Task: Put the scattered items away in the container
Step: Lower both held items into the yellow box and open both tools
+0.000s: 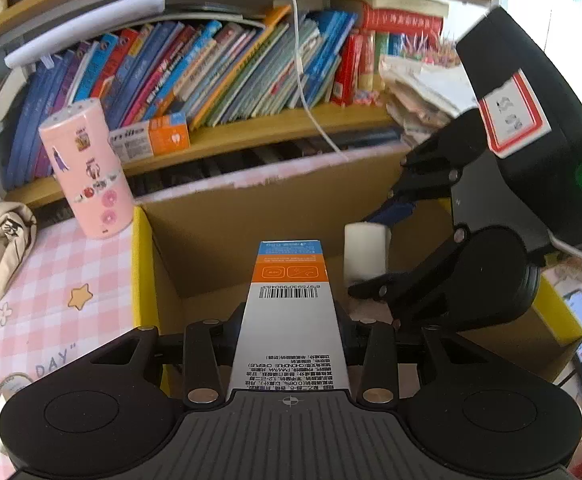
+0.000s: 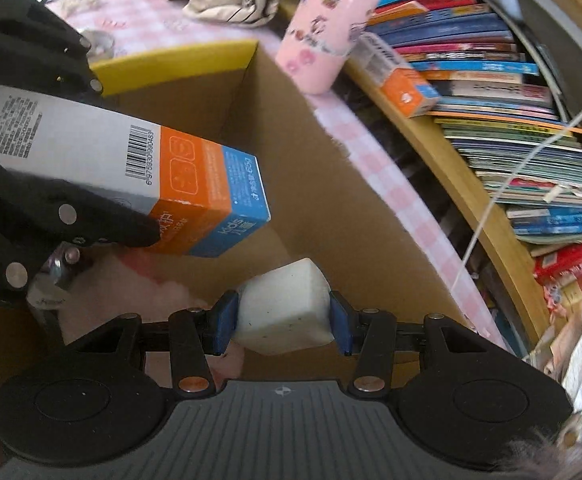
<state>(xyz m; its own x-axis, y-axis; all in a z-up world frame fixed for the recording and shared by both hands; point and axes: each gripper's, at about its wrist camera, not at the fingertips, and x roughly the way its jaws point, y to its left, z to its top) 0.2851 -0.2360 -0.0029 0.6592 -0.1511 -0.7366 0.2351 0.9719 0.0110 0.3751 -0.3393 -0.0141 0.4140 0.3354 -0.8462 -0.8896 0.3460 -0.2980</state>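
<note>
Left tongs clamp the toothpaste carton at its long side faces; judged light, rigid, crushable. It hangs over the cardboard box. At 3 o'clock, right tongs pinch the white sponge block: soft, compressible, also over the box.

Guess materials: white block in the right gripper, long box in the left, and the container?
White block: looks like foam or sponge, matte, with rounded edges and dark specks; could be an eraser.
Long box: printed paperboard, smooth, slightly glossy; crisp folded edges, barcode.
Container: corrugated cardboard, it seems; raw brown matte walls inside, yellow outer face.
</note>
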